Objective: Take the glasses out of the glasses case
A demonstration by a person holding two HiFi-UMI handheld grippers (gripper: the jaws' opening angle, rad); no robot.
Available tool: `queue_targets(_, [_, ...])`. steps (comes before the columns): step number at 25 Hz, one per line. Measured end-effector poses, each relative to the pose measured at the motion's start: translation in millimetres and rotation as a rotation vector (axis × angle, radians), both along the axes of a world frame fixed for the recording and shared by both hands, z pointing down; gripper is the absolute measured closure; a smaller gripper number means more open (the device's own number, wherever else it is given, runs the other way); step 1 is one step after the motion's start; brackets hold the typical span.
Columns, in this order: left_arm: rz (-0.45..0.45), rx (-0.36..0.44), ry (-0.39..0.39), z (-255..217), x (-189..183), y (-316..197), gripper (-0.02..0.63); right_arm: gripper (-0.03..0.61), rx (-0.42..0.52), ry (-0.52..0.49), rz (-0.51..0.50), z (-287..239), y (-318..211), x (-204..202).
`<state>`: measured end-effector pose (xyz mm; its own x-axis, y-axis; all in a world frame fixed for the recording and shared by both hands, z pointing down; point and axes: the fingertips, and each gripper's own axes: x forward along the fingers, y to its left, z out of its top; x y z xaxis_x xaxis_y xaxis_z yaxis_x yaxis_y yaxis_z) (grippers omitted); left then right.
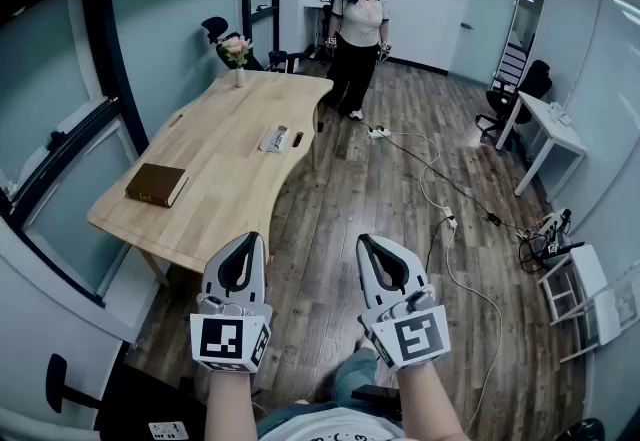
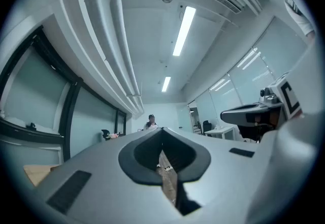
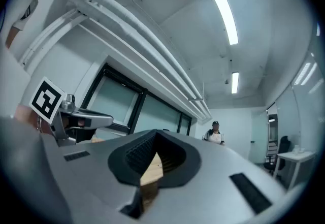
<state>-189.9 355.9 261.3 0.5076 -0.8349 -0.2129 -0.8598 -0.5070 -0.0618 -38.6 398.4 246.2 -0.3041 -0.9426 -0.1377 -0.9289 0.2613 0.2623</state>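
The left tongs (image 1: 244, 241) (image 2: 162, 132) and the right tongs (image 1: 373, 242) (image 3: 155, 134) are both clenched with nothing between them. They are held side by side in the air over the wooden floor (image 1: 380, 199), well short of the desk (image 1: 225, 179). A flat brown case (image 1: 157, 184), probably the glasses case, lies closed on the desk's near left part, far from both tongs. A small pale object (image 1: 274, 139) sits mid-desk, too small to identify. A vase of flowers (image 1: 238, 57) stands at the far end, and a person (image 1: 360, 29) stands beyond the desk.
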Motion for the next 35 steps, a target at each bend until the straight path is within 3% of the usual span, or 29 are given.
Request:
queue_targets(12, [-0.052, -0.043, -0.008, 20.1, 8.5, -53.8, 0.597, 0.569, -0.024, -0.019, -0.039, 19.0, -59.8, 10.8])
queue_targets(27, [-0.158, -0.137, -0.013, 43.9, 134.6, -218.9, 0.597, 0.569, -0.125, -0.032, -0.242, 53.6, -235.6, 129.9])
queue_targets(35, [-0.228, -0.18, -0.006, 65.3, 176.2, -283.4, 0.597, 0.569, -0.185, -0.024, -0.258, 68.4, -315.2, 183.2])
